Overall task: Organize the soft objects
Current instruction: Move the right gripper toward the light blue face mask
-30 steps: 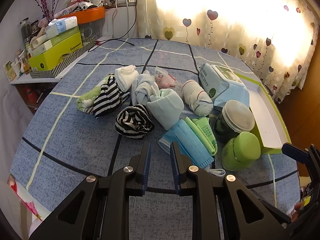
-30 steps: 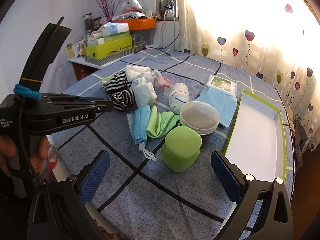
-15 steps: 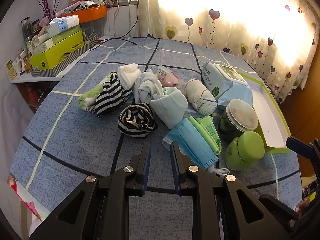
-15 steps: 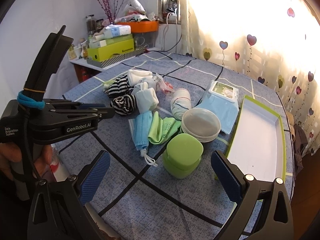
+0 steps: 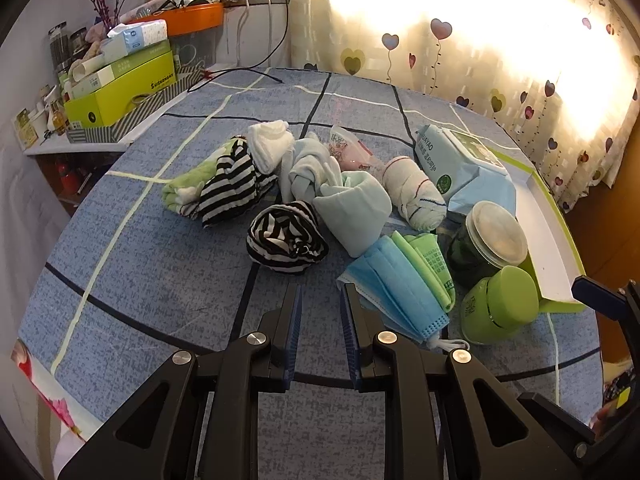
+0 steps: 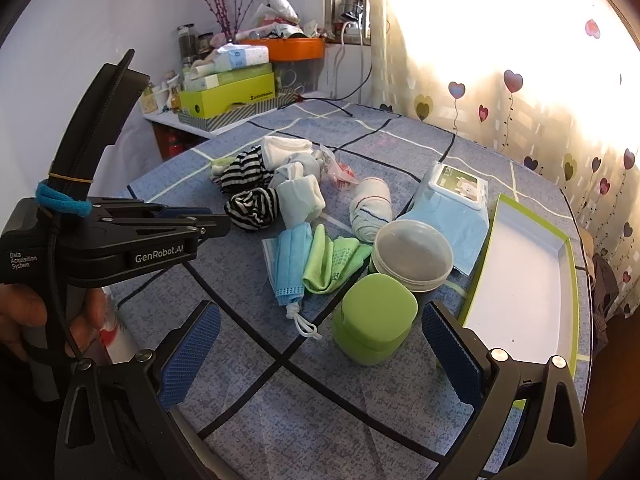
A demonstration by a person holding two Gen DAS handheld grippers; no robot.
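Note:
A pile of rolled socks lies mid-table: a black-and-white striped roll [image 5: 286, 240] [image 6: 253, 208], a pale blue roll [image 5: 354, 210], a white roll with thin stripes [image 5: 414, 196] [image 6: 370, 208] and a green and striped bundle [image 5: 216, 188]. Blue face masks [image 5: 394, 284] [image 6: 289, 260] and a green cloth [image 6: 334, 258] lie beside them. My left gripper [image 5: 320, 300] hovers near the striped roll and the masks, jaws a narrow gap apart and empty. My right gripper [image 6: 320, 332] is wide open and empty above the green container [image 6: 374, 318].
A white tray with a green rim [image 6: 528, 280] [image 5: 548, 248] sits at the table's right. A lidded jar [image 6: 412, 256], a wipes pack [image 6: 452, 196] and a small pink packet [image 5: 344, 148] lie near the pile. Boxes [image 5: 120, 92] stand on a shelf at the far left.
Both grippers have drawn back and lifted slightly, so the pile sits a little farther off. The jaws and the objects have not changed.

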